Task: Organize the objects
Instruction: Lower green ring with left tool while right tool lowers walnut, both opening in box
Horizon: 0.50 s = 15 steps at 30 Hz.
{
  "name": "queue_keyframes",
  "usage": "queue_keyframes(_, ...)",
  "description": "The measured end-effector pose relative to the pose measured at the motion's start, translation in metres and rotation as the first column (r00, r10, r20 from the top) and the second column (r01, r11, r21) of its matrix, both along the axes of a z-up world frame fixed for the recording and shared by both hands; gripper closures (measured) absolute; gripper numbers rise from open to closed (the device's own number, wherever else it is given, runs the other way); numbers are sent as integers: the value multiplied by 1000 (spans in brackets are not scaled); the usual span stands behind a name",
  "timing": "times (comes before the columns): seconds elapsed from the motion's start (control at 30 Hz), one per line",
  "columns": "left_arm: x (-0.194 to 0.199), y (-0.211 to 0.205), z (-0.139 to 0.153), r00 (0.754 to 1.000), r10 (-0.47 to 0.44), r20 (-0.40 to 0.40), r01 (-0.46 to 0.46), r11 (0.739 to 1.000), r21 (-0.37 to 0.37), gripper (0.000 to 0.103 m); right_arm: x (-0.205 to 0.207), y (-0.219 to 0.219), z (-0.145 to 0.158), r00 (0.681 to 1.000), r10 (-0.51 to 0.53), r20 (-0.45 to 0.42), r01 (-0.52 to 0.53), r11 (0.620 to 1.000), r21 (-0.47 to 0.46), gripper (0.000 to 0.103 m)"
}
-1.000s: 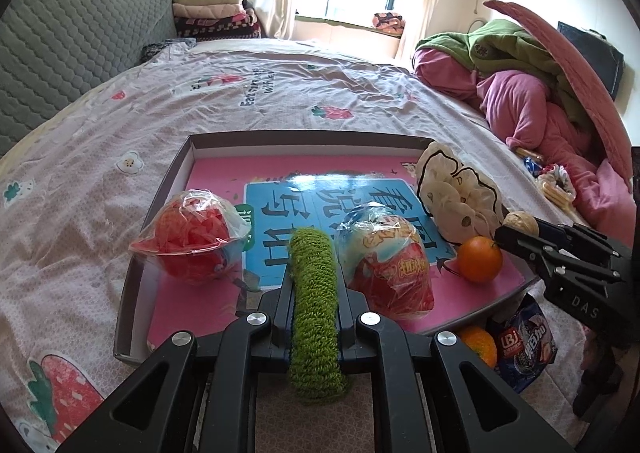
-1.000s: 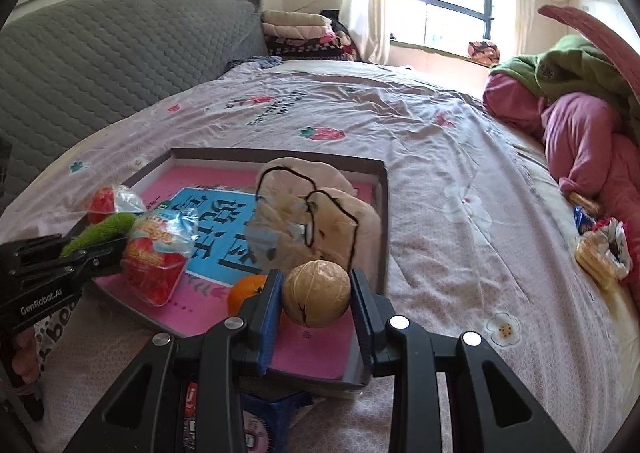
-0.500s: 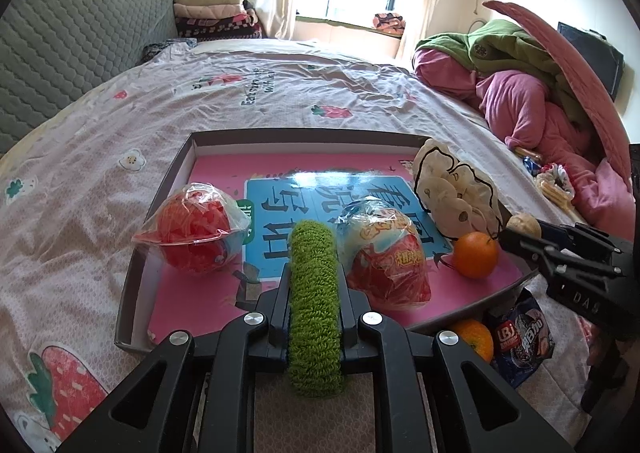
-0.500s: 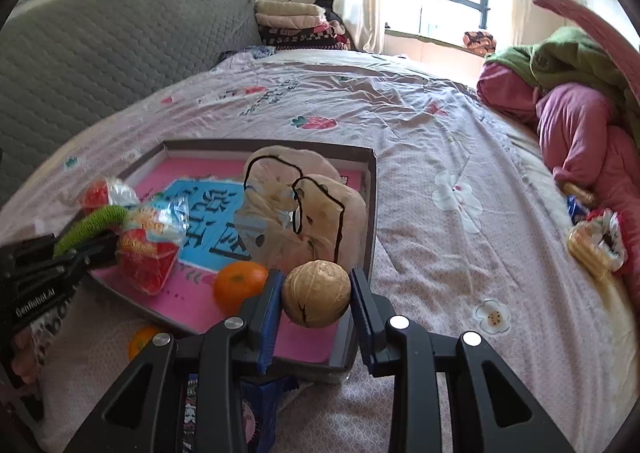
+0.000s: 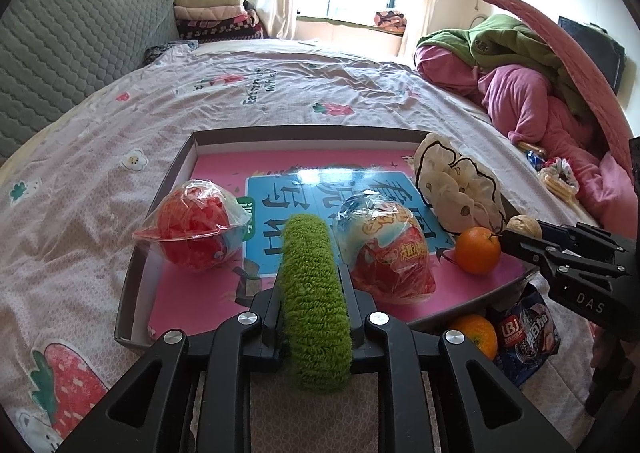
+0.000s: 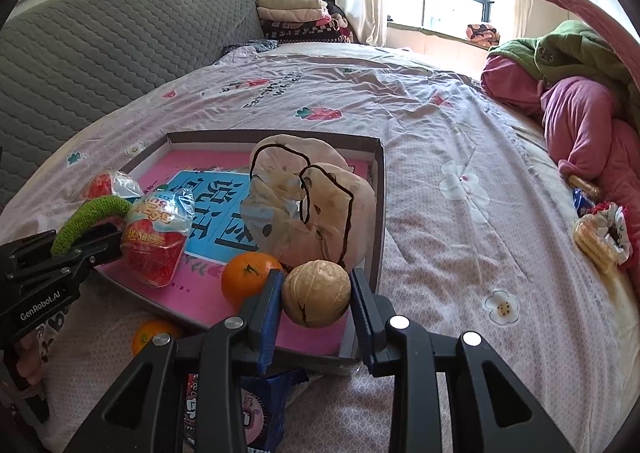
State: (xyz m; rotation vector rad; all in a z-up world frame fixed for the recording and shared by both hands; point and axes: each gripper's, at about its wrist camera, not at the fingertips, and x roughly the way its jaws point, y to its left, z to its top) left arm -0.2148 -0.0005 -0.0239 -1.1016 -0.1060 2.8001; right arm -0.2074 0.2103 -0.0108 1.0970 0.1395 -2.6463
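Note:
A grey-rimmed tray [image 5: 304,131] with a pink and blue liner lies on the bed. It holds a red item in clear plastic [image 5: 192,229], a red-and-white snack packet [image 5: 388,253], a cream pouch [image 5: 460,193] and an orange [image 5: 478,251]. At the tray's near edge, my left gripper [image 5: 310,277] has a green fuzzy ring [image 5: 314,293] upright between its jaws. The jaws are opening, but the pads still touch the ring. My right gripper [image 6: 316,281] is shut on a walnut [image 6: 316,293] above the tray's near right corner, beside the orange [image 6: 248,277].
A second orange [image 5: 476,333] and a blue snack packet [image 5: 524,337] lie on the sheet in front of the tray. Pink and green bedding [image 5: 532,93] is heaped at the right, with biscuits [image 6: 592,241] beside it. A grey quilted headboard [image 6: 100,37] stands at the left.
My left jaws have spread a little and the green ring looks fatter between them. The walnut remains gripped in my right gripper.

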Motion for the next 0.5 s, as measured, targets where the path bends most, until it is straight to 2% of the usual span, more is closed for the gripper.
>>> queue_keyframes(0.5,7,3,2,1000,16,-12,-16,999,-28,80,5,-2,-1,1000,13,10,-13,1000,13,69)
